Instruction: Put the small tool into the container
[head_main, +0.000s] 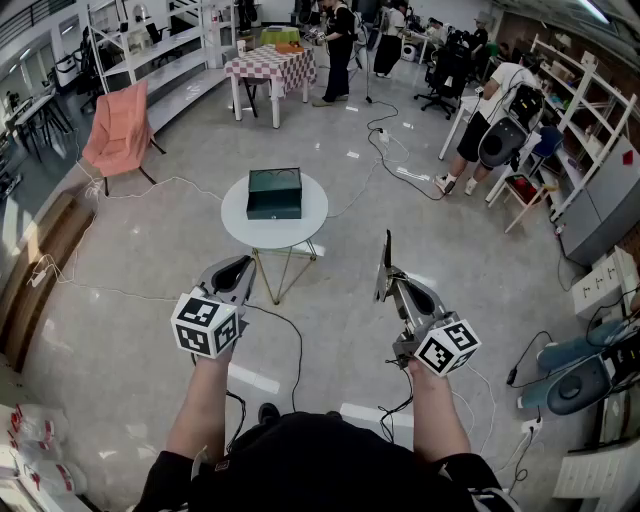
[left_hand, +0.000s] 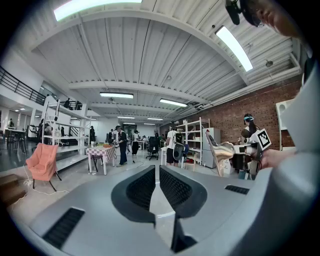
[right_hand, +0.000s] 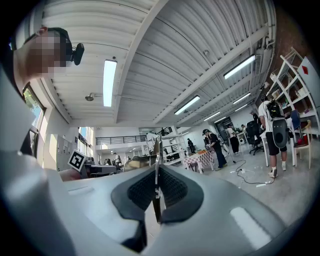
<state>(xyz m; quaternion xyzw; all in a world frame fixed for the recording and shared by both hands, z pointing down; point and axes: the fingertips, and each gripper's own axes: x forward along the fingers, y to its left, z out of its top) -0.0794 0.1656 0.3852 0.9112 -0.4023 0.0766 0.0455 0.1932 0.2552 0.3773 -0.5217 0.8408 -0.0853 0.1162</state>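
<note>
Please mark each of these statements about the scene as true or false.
1. The right gripper is clamped on a thin dark tool. True.
2. The green container sits on the floor. False: it rests on the round white table.
3. The left gripper carries a second tool. False: nothing is between its jaws.
4. A pink chair stands off to the left of the table in the head view. True.
</note>
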